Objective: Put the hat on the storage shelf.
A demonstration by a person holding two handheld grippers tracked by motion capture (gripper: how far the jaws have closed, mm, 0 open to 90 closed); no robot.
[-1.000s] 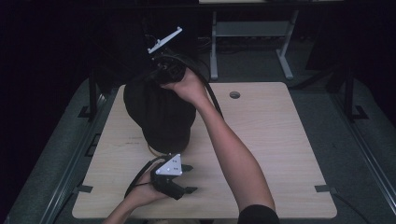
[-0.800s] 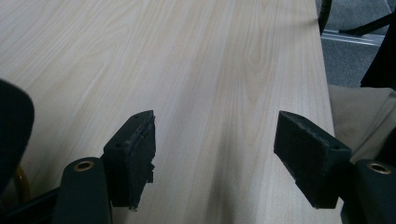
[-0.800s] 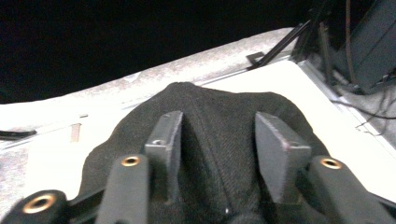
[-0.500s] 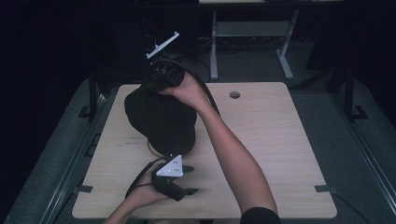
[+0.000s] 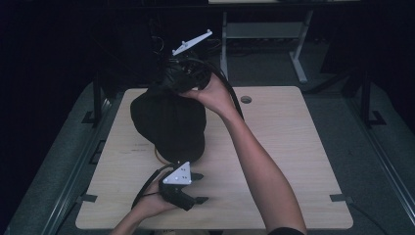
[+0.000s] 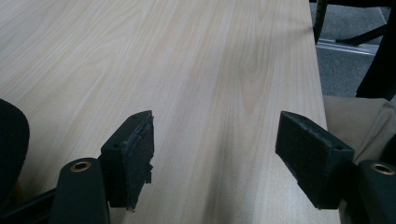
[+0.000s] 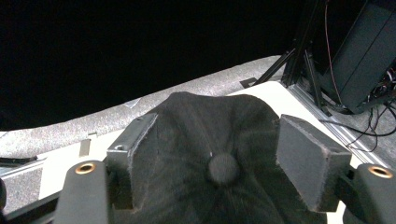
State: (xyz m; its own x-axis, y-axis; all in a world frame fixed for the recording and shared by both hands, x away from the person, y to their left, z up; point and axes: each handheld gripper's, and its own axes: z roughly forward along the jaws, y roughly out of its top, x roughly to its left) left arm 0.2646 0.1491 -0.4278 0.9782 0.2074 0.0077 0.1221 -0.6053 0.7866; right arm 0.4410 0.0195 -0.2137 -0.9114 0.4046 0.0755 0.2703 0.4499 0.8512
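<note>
Right claw (image 7: 217, 154) has just been opening, now wide over the black cap (image 5: 169, 125) at centre frame, pads clear; left claw (image 6: 217, 158) wide above the bench (image 5: 284, 147), lower centre.

Black cap (image 5: 169, 125) on light wood table (image 5: 284, 147), left of centre, toward far edge. Crown up, domed, fabric soft and matte, panel seams running out from small round top button (image 7: 223, 168). Crown looks a bit slumped, far side lifted higher than near side. Near edge sits over pale round thing (image 5: 161, 157), barely visible under it. Brim not clear from high view.
</note>
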